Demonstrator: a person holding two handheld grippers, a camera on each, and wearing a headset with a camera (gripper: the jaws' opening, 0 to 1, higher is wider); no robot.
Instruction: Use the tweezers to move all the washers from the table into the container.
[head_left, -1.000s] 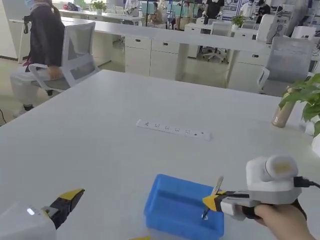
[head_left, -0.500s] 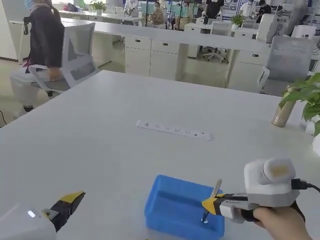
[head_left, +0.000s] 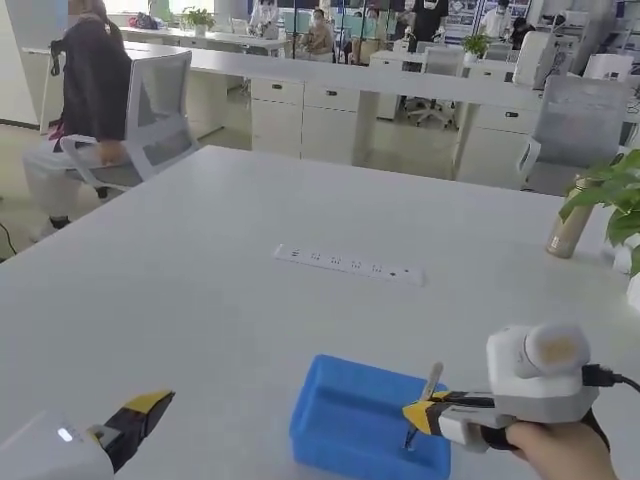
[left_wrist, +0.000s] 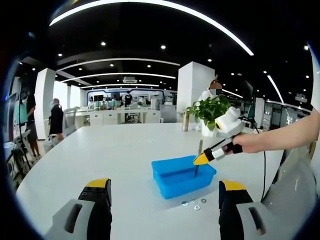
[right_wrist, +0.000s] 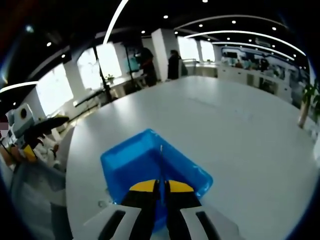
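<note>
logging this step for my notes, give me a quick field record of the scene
left gripper: open, jaws wide apart, holding nothing
right gripper: shut on tweezers
tweezers: tips point down into the blue container
blue container: on the table; contents too hard to tell
washers: a few on the table beside the container's wall, in the left gripper view
power strip: on the table beyond the container
task status: not finished, washers lie outside the container
</note>
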